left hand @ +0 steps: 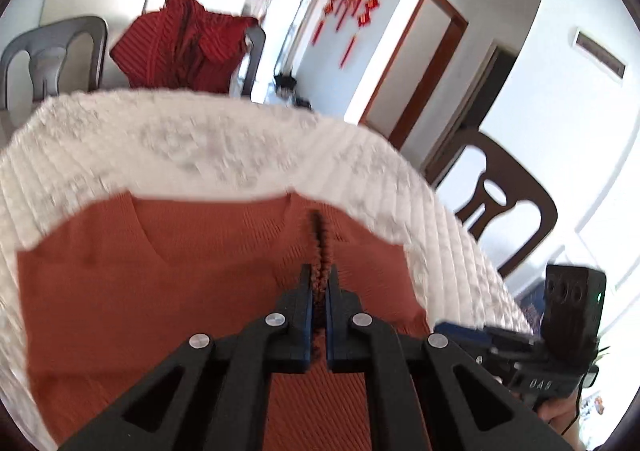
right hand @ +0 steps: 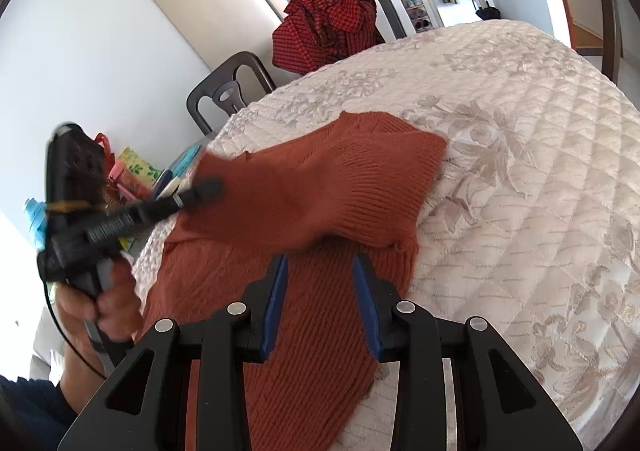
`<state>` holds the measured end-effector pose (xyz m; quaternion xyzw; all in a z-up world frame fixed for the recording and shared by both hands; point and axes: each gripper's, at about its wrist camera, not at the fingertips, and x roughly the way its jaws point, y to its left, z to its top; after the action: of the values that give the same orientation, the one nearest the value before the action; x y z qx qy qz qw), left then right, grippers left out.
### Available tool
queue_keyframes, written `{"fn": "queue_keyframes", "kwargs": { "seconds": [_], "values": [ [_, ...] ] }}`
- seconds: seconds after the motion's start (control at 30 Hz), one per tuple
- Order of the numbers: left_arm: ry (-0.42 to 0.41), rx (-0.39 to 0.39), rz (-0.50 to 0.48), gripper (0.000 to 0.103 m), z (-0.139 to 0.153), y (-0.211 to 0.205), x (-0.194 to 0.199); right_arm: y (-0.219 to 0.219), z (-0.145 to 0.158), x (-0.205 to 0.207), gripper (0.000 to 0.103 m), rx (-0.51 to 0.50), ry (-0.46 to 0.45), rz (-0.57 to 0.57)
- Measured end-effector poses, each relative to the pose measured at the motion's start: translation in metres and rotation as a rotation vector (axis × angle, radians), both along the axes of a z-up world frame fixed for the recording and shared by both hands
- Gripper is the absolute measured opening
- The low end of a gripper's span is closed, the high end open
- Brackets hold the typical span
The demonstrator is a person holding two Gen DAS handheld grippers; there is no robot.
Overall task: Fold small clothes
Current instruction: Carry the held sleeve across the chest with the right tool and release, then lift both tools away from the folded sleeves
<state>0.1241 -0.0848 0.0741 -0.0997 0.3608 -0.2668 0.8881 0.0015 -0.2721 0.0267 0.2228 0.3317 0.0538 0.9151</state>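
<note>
Sweater (right hand: pixel 320 191), hem under right gripper (right hand: pixel 322 271)

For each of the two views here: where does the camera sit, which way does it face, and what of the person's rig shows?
Left wrist: sits behind the left gripper, facing across the rust knit sweater toward a red garment on a chair; the right gripper shows at right.
Right wrist: sits behind the open right gripper, looking down over the sweater and quilted cover; the left gripper and the hand holding it show at left.
Shared: sweater, cover, red garment.
</note>
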Motion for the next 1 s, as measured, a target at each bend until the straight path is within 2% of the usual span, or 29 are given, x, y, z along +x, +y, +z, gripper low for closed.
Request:
{"fn": "queue_keyframes", "kwargs": {
  "seconds": [0.1,0.23,0.3,0.43,0.53,0.57,0.63,0.77,0.87,1.0],
  "values": [
    [0.052,0.005,0.036,0.006,-0.015,0.015,0.016,0.003,0.000,0.005,0.035,-0.008,0.002,0.004],
    [0.156,0.049,0.086,0.006,-0.052,0.025,0.031,0.007,-0.005,0.013,0.035,-0.041,0.032,0.005],
    [0.181,0.039,0.096,0.006,-0.061,0.029,0.031,0.007,-0.005,0.017,0.035,-0.050,0.037,-0.001],
    [0.183,0.037,0.124,0.009,-0.059,0.034,0.031,0.006,0.002,0.021,0.035,-0.089,0.002,-0.028],
    [0.155,0.080,0.171,0.009,-0.052,0.040,0.031,0.000,-0.006,0.035,0.034,-0.138,0.065,-0.073],
    [0.148,0.090,0.181,0.009,-0.048,0.042,0.029,-0.002,-0.011,0.039,0.027,-0.150,0.094,-0.078],
    [0.120,0.104,0.199,0.013,-0.040,0.047,0.027,-0.003,-0.009,0.038,0.026,-0.174,0.098,-0.078],
    [0.075,0.120,0.158,0.020,-0.029,0.033,0.027,-0.002,0.006,0.039,0.026,-0.213,0.057,-0.088],
    [0.076,0.162,0.111,0.021,-0.035,0.014,0.036,-0.004,0.011,0.054,0.026,-0.214,0.048,-0.090],
    [0.130,0.214,0.106,0.021,-0.060,0.003,0.050,-0.018,0.003,0.079,0.026,-0.232,0.075,-0.119]
  ]
}}
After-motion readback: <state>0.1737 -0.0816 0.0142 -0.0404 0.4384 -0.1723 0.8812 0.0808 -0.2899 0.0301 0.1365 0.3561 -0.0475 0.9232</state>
